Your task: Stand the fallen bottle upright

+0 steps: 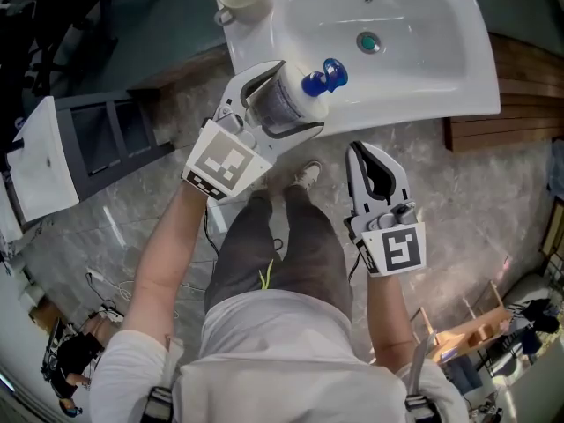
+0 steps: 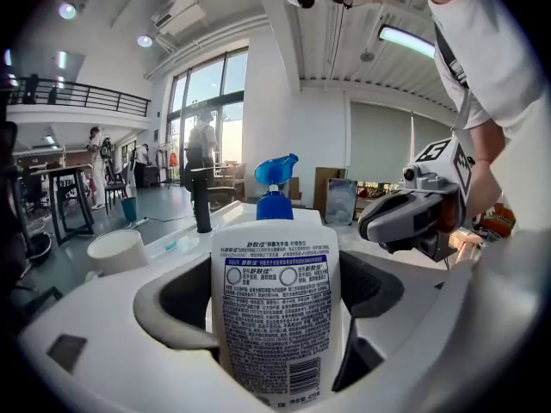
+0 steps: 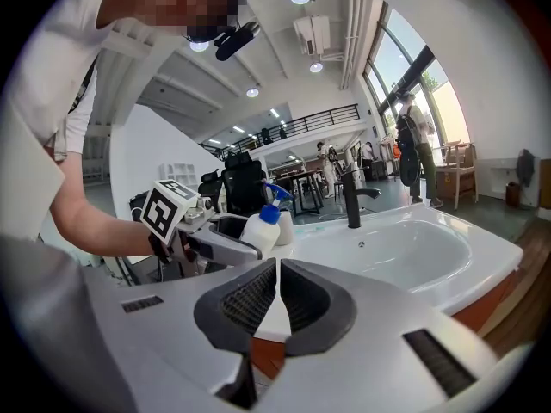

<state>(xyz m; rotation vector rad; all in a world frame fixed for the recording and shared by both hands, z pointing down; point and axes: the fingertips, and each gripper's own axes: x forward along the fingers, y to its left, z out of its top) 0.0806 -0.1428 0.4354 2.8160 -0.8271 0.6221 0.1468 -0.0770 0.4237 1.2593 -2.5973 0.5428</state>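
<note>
So the left gripper (image 1: 280, 104) is clamped on the bottle (image 1: 304, 95), holding it right over the front-left rim of the white sink (image 1: 441, 86). The head view can't really show whether it's upright, but the right gripper view does: the bottle (image 3: 263, 222) stands with its blue spray head (image 3: 274, 192) up, just in front of the cup (image 3: 284, 224). Can't tell if its base touches the rim. The left gripper view gives you the back label and barcode between the jaws, plus the black faucet (image 2: 201, 200) behind. The right gripper (image 1: 366, 155) hangs below the sink edge, jaws pressed together on nothing. The head view looks down into the basin at the drain (image 1: 367, 41).
</note>
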